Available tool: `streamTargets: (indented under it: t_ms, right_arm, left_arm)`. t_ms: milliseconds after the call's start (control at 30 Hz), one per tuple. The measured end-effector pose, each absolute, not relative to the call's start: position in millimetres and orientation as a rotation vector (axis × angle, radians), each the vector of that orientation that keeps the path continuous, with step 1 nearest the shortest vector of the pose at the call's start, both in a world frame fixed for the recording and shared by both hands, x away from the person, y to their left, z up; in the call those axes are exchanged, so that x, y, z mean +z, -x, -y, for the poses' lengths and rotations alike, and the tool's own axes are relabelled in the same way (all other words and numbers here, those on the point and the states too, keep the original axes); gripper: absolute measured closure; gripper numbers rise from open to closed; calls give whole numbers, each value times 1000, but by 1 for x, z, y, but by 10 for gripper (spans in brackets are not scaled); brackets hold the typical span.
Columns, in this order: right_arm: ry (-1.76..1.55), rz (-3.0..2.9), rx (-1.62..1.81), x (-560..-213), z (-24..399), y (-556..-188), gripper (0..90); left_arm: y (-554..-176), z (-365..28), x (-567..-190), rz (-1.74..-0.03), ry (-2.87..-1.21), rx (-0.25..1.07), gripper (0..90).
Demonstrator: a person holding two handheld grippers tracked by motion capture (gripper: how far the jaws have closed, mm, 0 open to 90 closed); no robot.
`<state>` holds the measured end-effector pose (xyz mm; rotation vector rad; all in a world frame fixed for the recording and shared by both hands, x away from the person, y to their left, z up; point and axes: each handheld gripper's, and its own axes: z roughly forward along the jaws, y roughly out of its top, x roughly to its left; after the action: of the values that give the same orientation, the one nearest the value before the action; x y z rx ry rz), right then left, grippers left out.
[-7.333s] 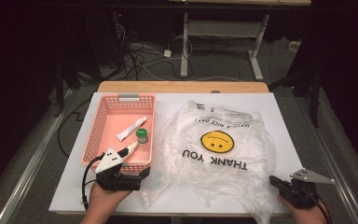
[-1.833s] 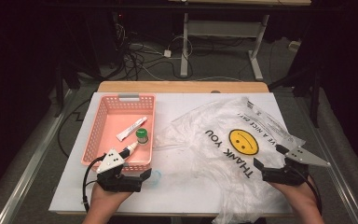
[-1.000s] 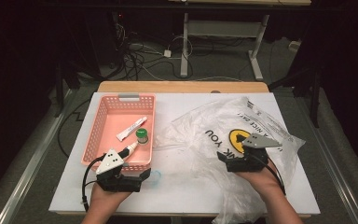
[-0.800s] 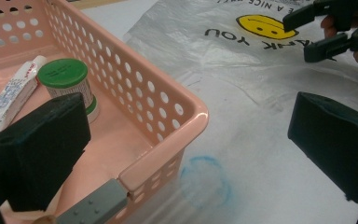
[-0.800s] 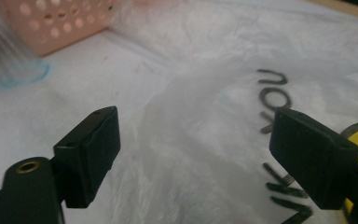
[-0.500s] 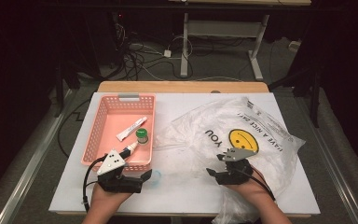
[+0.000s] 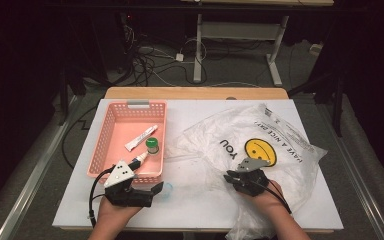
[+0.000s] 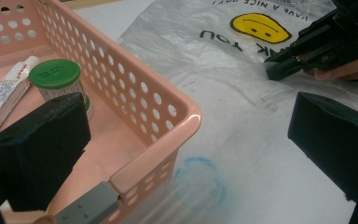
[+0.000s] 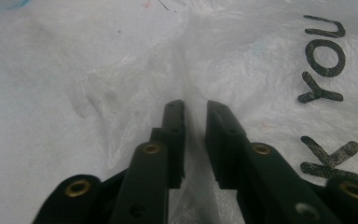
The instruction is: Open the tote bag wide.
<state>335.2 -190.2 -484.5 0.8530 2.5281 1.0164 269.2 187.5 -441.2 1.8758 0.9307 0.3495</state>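
Right gripper (image 7: 236,176) just closed — pinching a fold of plastic bag (image 7: 280,135).
Left gripper (image 8: 186,140) jaws apart at basket (image 8: 168,112) corner — bag pull likely next.

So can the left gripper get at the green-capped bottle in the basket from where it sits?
Probably yes. The left gripper is open at the pink basket's near corner; the green-capped bottle stands just past the low rim, nothing above it.

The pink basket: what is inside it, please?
Inside the pink basket lie a white tube and a small jar with a green lid, standing upright. The left gripper covers part of the basket's near end, so that part cannot be checked.
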Motion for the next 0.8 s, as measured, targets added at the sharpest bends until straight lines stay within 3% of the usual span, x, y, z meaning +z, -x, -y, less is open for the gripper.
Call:
streamTargets:
  t_ms: [133, 800]
  right_arm:
    - [-888, -2520, 1047, -486, 193, -336, 860]
    - [-934, -2414, 1165, -473, 209, -335, 900]
  left_arm:
    - [-269, -189, -442, -934, -1868, 342, 0]
    - [-273, -198, -444, -956, -1850, 332, 0]
